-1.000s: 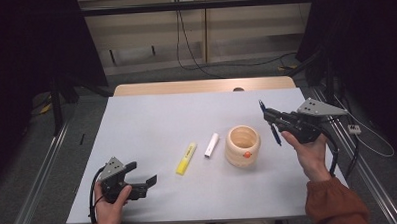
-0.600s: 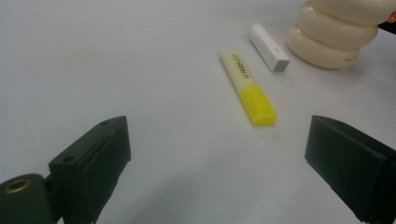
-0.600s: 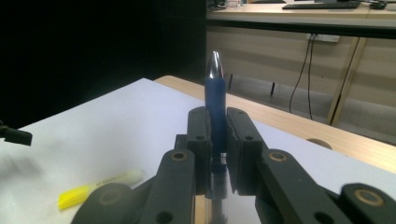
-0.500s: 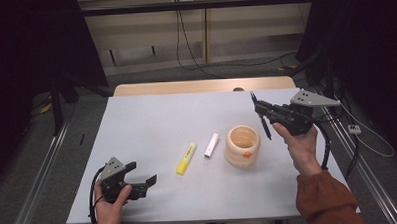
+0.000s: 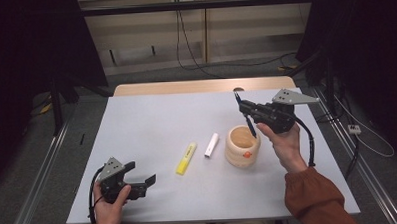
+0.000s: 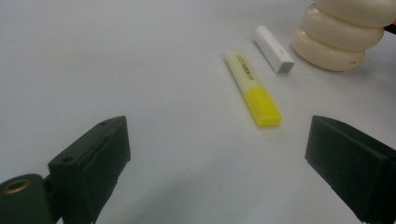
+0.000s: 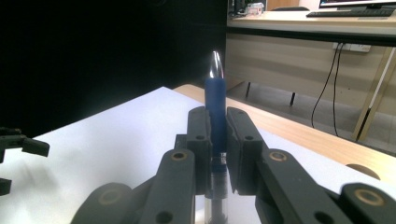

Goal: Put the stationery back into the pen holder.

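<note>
1. at the near left corner of the tabletop [image 5: 151,113] the person's left hand rests with the left claw [image 5: 141,183] low over the surface, its jaws spread wide apart with nothing between them.
2. in the left gripper view those two black jaws frame bare white tabletop, and the yellow highlighter [image 6: 252,87] lies well ahead of them, its bright cap end nearest the claw.
3. from above, the highlighter [image 5: 186,158] lies near the middle of the tabletop, slanted, well apart from the left claw.
4. just right of it lies a small white stick [image 5: 211,145], slanted the same way, close to the highlighter but not touching it.
5. next comes a cream ribbed pot [image 5: 242,146], standing upright with its mouth open to the top and an orange mark on its side; the white stick lies just beside it.
6. above the pot's right rim the right hand holds the right claw [image 5: 244,116] off the tabletop, its jaws pressed tight on a blue pen [image 5: 248,121].
7. the pen runs steeply, lower end over the mouth of the pot; i cannot tell whether it is inside.
8. in the right gripper view the pen [image 7: 215,109] stands clamped between the jaws, silvery tip up.
</note>
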The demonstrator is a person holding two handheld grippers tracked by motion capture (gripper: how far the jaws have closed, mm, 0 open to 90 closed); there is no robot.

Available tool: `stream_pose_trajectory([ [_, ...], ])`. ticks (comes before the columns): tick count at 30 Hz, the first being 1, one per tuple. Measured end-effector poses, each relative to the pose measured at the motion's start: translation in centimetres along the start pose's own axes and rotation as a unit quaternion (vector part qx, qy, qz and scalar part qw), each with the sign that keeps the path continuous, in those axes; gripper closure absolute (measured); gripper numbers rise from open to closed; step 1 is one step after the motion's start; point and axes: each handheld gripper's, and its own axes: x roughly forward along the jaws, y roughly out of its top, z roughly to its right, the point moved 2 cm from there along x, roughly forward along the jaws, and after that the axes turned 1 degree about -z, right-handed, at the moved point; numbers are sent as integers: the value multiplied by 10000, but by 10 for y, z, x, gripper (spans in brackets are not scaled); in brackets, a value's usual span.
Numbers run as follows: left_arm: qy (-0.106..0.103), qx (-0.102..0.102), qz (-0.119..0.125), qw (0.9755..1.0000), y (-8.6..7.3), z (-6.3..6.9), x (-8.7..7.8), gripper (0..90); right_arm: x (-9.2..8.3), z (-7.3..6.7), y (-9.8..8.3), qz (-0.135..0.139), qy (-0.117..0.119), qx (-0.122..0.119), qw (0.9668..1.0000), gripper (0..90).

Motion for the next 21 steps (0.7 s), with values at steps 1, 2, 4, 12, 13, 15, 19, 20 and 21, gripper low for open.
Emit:
stream_pose_trajectory([
  [1,3,1,1,10000,0,0,0,65,2,0,-2,-15,-4,-1,10000,811],
  [2,-1,6,3,10000,0,0,0,66,4,0,-4,-5,38,-40,10000,811],
  [4,-4,6,3,10000,0,0,0,66,8,-3,-9,-40,151,-125,9998,811],
  [12,0,36,-28,10000,0,-1,0,66,17,-3,-24,-205,80,-49,9997,811],
  [13,-3,27,-31,10000,0,-1,1,65,17,-2,-26,-220,59,-57,9997,810],
  [15,1,42,-30,10000,0,-1,1,65,17,0,-28,-226,23,-33,9997,810],
  [19,1,32,-24,10000,0,0,0,65,18,1,-33,-209,9,-19,9998,809],
  [20,-11,42,-33,10000,0,0,0,65,18,1,-34,-222,-60,-21,9997,809],
  [21,-16,46,-36,10000,0,0,1,65,19,2,-35,-192,-60,-9,9998,809],
])
